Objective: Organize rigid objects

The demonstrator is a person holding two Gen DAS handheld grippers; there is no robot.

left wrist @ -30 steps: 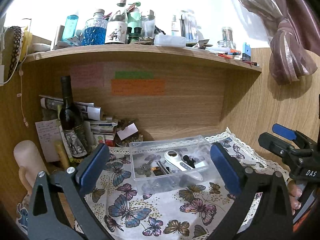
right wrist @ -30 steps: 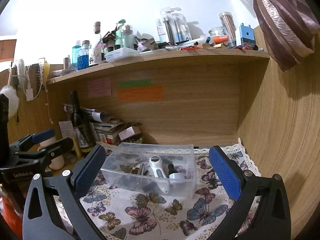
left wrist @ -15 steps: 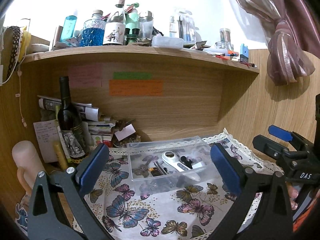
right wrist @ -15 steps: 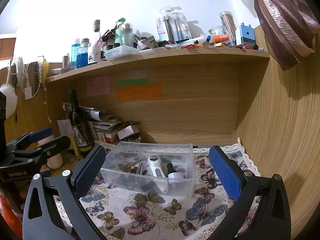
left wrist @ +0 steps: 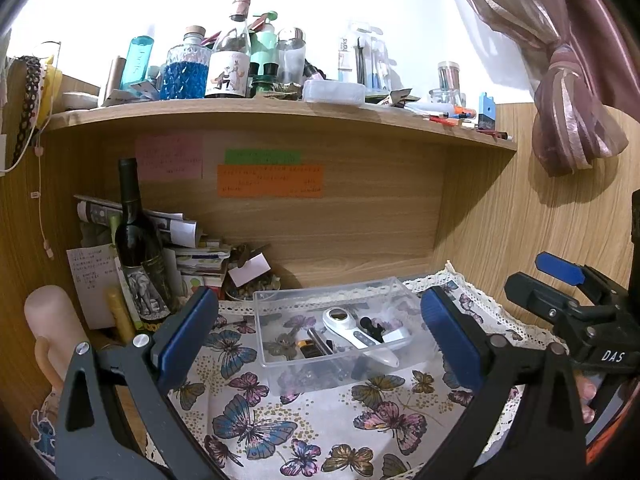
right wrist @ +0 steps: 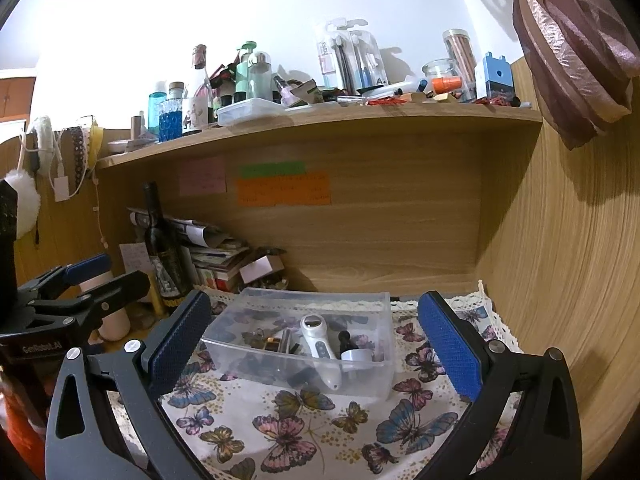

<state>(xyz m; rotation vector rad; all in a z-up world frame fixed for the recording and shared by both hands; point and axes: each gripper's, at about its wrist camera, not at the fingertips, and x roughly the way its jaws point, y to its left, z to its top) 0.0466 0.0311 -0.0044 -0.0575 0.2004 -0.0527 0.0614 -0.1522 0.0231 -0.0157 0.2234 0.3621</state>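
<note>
2 grippers (left wrist: 320, 332) (right wrist: 314, 336), fingers spread, level.

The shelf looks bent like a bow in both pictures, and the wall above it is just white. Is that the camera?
Yes. Left wrist view: the fisheye lens bows the shelf, black corners frame the picture, and the wall above washes out in glare. Right wrist view: the same curve, the side panel smears toward the edge, and the curtain casts a soft shadow on it.
</note>
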